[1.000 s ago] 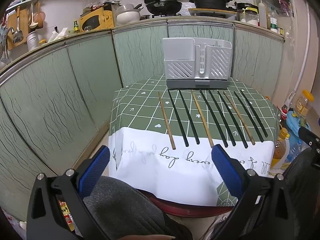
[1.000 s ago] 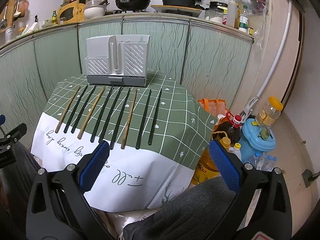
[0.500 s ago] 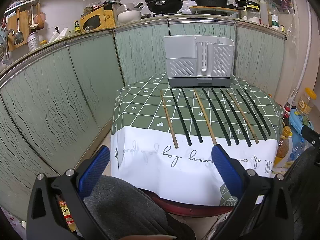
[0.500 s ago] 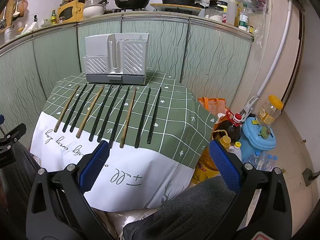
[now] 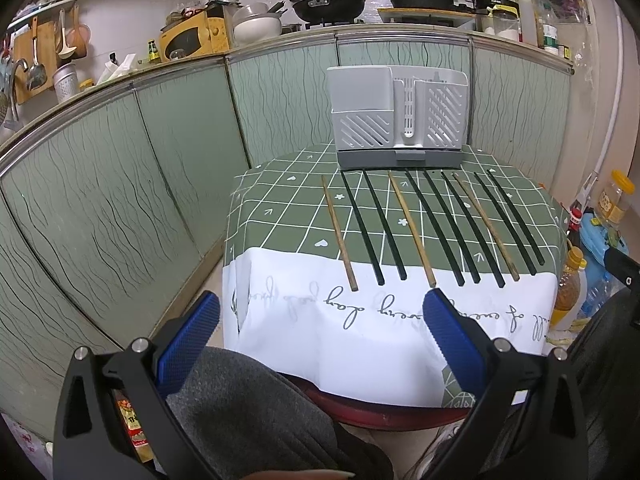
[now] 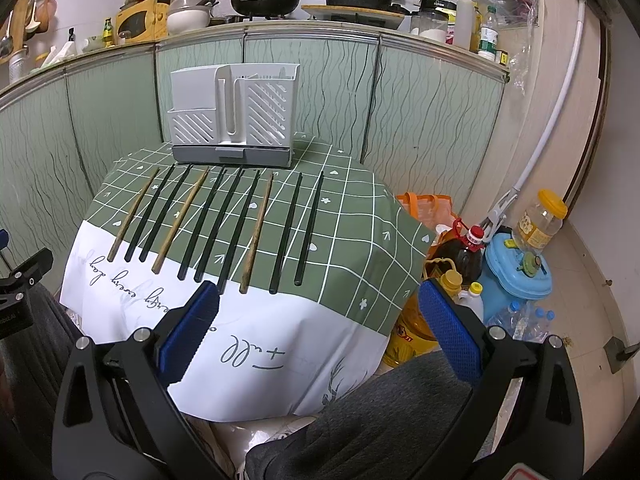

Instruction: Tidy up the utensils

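Several chopsticks lie side by side on the green checked tablecloth [image 5: 280, 220]: black ones [image 5: 362, 226] and three wooden ones [image 5: 338, 234]. They also show in the right wrist view, black [image 6: 308, 228] and wooden [image 6: 256, 236]. A grey-white slotted utensil holder [image 5: 398, 118] stands upright at the table's far edge, also in the right wrist view [image 6: 234, 112]. My left gripper [image 5: 320, 312] is open and empty, short of the table's near edge. My right gripper [image 6: 318, 304] is open and empty, near the chopsticks' near ends.
Green cabinet fronts [image 5: 120, 184] curve behind and left of the table. Oil bottles [image 6: 466, 252], a blue container [image 6: 516, 268] and a jar [image 6: 540, 220] stand on the floor right of the table. The person's grey-clad knees [image 5: 256, 412] are below the grippers.
Both grippers have moved a little closer to the table, so the chopsticks and holder look slightly larger. Both stay open and empty. Nothing on the table has moved.
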The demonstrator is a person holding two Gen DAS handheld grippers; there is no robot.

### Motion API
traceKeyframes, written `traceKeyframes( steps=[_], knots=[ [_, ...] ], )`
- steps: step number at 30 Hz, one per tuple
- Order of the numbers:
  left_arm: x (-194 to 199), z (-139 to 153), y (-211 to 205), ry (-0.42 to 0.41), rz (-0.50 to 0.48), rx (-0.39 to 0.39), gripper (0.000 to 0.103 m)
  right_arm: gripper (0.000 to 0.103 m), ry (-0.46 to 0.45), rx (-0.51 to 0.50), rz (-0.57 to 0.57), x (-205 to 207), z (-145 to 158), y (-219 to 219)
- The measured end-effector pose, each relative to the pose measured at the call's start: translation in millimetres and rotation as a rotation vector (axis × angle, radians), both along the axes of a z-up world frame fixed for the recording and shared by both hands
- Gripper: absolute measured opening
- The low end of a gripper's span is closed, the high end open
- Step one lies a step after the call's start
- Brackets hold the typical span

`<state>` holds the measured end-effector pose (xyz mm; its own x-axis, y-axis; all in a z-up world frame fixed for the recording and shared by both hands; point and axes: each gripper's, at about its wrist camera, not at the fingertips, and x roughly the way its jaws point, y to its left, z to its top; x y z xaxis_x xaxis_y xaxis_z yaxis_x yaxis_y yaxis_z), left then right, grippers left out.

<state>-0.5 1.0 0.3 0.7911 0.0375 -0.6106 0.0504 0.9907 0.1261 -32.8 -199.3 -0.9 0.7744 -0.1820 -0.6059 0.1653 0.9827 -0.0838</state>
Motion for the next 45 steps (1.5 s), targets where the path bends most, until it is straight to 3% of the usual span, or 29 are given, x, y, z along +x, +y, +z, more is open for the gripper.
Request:
traceKeyframes(
  steps=[18,29,38,42,45],
  knots=[
    [1,-1,0,0.003,-0.003,-0.009,0.099,0.095,0.011,-0.018,0.002,1,-2,1],
    [7,-6,-4,-0.01,-0.036,0.027,0.099,0.095,0.046,-0.027,0.016,13,-11,-2],
    [19,-9,-4,-0.044,-0.079,0.015,0.099,0.095,0.1,0.033,0.059,36,-28,-10],
    [35,-12,-4,0.004,-0.171,-0.018,0.099,0.095,0.105,0.064,0.067,48,-32,-16],
    [47,-13,-1,0.007,-0.182,-0.047,0.099,0.095,0.109,0.059,0.057,58,-34,-19]
  ],
)
